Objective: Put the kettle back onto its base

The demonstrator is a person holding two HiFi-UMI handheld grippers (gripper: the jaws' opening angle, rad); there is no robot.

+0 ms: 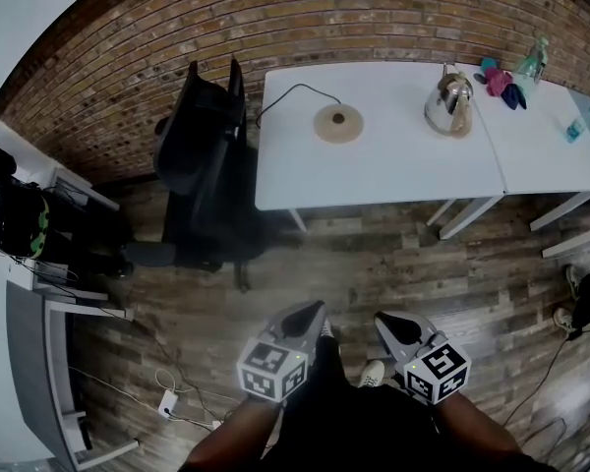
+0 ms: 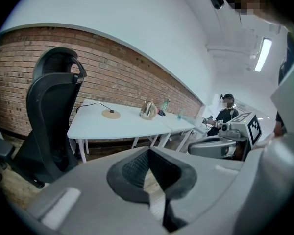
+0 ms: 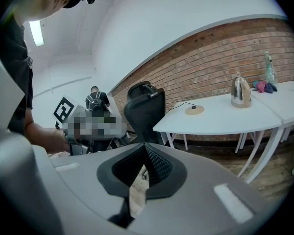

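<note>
The kettle (image 1: 449, 104) and base (image 1: 337, 123) stand apart on the table (image 1: 374, 170), chair (image 1: 202, 150) alongside. The left gripper (image 1: 309, 310) and right gripper (image 1: 384, 320) are clenched, empty.

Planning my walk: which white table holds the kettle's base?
The white table beside the black chair; the round base and the kettle both stand on it, apart.

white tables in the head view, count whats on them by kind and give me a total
kettle: 1
kettle base: 1
spray bottle: 1
small blue container: 1
heap of pink, teal and dark blue soft items: 1 (pieces too small to count apart)
total: 5
</note>
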